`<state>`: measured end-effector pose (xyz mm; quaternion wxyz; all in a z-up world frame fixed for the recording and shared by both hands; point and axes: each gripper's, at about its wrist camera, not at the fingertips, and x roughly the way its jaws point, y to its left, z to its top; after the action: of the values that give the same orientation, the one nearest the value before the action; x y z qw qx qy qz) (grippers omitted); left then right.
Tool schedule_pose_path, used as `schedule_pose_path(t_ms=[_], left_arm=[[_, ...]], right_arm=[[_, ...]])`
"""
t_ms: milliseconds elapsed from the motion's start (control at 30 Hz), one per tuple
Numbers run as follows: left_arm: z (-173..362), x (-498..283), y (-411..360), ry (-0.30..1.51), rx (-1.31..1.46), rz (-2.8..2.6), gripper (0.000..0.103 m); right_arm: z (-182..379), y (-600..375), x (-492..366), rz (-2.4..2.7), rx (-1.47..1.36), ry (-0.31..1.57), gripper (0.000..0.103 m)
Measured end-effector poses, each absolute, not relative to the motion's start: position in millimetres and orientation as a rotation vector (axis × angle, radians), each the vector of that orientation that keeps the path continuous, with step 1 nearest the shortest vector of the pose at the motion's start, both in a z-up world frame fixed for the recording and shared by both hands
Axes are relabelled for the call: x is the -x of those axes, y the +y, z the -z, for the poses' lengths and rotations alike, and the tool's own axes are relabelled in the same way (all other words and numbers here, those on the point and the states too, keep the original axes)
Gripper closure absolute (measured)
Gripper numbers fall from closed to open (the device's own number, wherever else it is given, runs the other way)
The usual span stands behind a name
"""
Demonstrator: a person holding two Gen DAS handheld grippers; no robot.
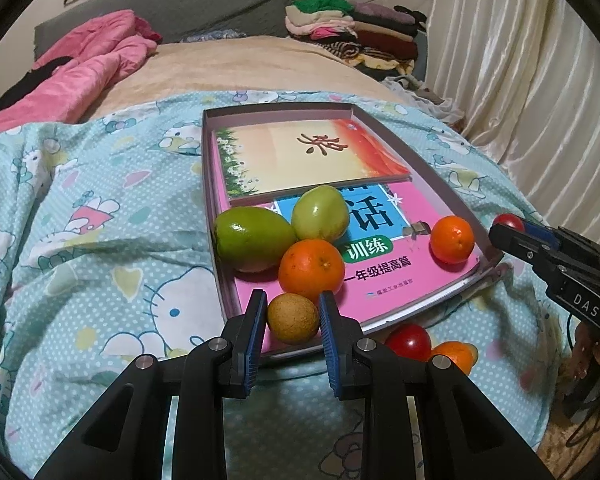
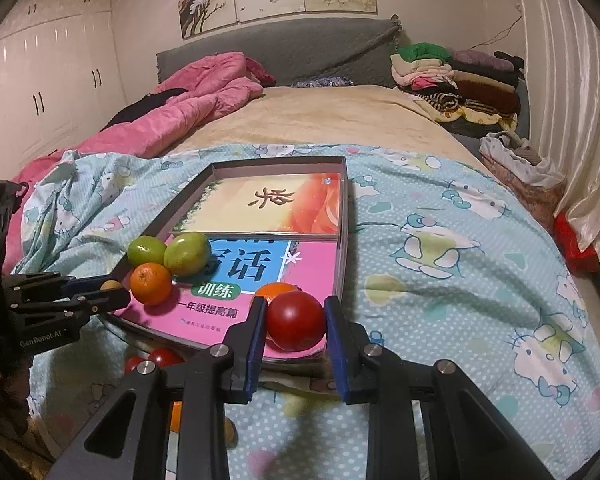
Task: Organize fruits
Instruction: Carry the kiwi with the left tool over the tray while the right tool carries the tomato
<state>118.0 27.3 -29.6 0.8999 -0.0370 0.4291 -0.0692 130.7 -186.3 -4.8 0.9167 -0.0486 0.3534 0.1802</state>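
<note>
A shallow grey tray lined with books lies on the bed. In it are two green fruits and two oranges. My left gripper is shut on a small brown fruit at the tray's near edge. My right gripper is shut on a red tomato over the tray's near right corner; it also shows in the left wrist view. A tomato and an orange lie on the quilt before the tray.
The blue cartoon quilt covers the near bed. A pink duvet lies at the far left, folded clothes at the far right, curtains on the right. More tomatoes lie below the tray's near edge.
</note>
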Motion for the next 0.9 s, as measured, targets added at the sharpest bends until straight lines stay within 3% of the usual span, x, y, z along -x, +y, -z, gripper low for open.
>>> schedule_pose_path(t_ms=[900], left_arm=[[35, -123, 23, 0.896, 0.079, 0.151, 0.076]], right_arm=[[20, -176, -137, -0.371, 0.167, 0.762, 0.074]])
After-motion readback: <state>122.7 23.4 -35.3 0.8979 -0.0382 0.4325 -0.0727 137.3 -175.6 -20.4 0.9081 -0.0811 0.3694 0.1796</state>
